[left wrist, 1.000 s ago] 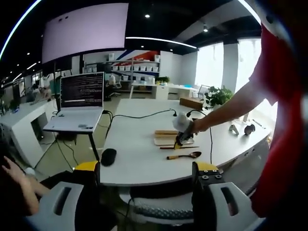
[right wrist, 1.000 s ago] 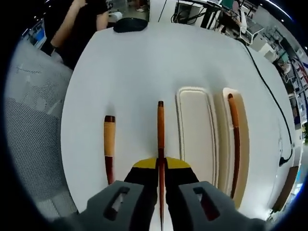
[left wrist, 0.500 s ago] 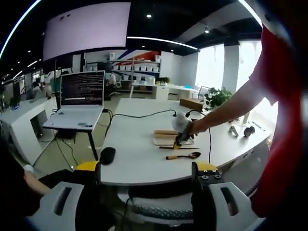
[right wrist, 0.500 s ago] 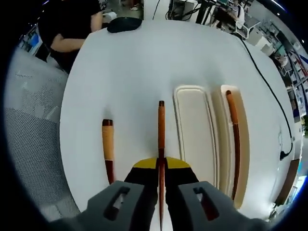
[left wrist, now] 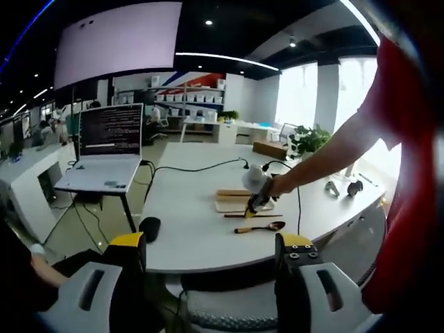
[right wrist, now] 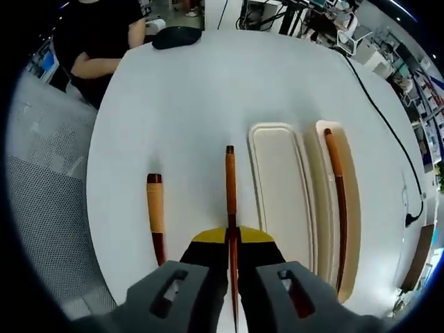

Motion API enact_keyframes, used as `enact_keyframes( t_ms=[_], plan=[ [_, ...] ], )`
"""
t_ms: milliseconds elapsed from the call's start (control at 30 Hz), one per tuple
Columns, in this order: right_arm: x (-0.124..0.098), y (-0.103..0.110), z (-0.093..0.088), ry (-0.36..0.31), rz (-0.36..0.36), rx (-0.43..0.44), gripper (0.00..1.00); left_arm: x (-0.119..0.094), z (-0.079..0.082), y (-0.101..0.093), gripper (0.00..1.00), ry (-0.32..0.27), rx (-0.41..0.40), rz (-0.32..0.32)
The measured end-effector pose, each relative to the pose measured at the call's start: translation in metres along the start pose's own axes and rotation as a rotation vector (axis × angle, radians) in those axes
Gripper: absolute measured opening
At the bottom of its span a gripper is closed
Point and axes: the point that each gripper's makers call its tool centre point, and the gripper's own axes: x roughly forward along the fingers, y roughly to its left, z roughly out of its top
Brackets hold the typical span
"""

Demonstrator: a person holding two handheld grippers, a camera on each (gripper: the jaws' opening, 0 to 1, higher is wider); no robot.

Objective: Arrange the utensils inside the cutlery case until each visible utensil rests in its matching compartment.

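One chopstick [right wrist: 229, 187] clamped in right hand-held gripper [right wrist: 232, 239], spoon [right wrist: 156, 215] beside, case [right wrist: 305, 201] near

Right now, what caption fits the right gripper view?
Right gripper shut on a chopstick beside the cutlery case, a spoon waiting on the white table.

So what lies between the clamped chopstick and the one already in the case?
In the right gripper view, an empty case compartment separates the clamped chopstick from the stowed chopstick.

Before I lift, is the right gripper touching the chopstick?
Touching: in the right gripper view, the right gripper has its jaws shut on the chopstick.
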Motion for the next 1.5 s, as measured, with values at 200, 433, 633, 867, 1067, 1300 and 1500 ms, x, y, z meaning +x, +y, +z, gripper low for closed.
enact_keyframes(
  t_ms=[200, 433, 633, 867, 1067, 1300, 1500],
  plan=[
    [0.001, -0.005, -0.001, -0.046, 0.027, 0.099, 0.0, 0.0, 0.001, 0.001, 0.77, 0.004, 0.013, 0.001],
    [-0.017, -0.005, 0.0, -0.07, -0.075, -0.113, 0.0, 0.003, -0.007, -0.005, 0.77, 0.041, 0.027, -0.022],
    [-0.048, 0.001, 0.018, -0.214, -0.089, -0.106, 0.0, 0.007, 0.002, -0.005, 0.75, 0.025, 0.053, -0.026],
    [-0.057, 0.008, 0.002, -0.176, -0.112, -0.144, 0.0, 0.009, 0.001, -0.012, 0.79, 0.024, 0.054, -0.051],
    [-0.06, 0.012, -0.003, -0.156, -0.131, -0.138, 0.0, 0.006, 0.004, -0.006, 0.8, 0.011, 0.063, -0.031],
    [-0.081, 0.02, -0.01, -0.111, -0.22, -0.191, 0.0, 0.001, 0.007, -0.003, 0.78, -0.013, 0.125, -0.018],
    [-0.091, 0.013, -0.015, -0.136, -0.265, -0.184, 0.0, 0.0, 0.002, 0.002, 0.74, 0.005, 0.096, -0.006]
  ],
)
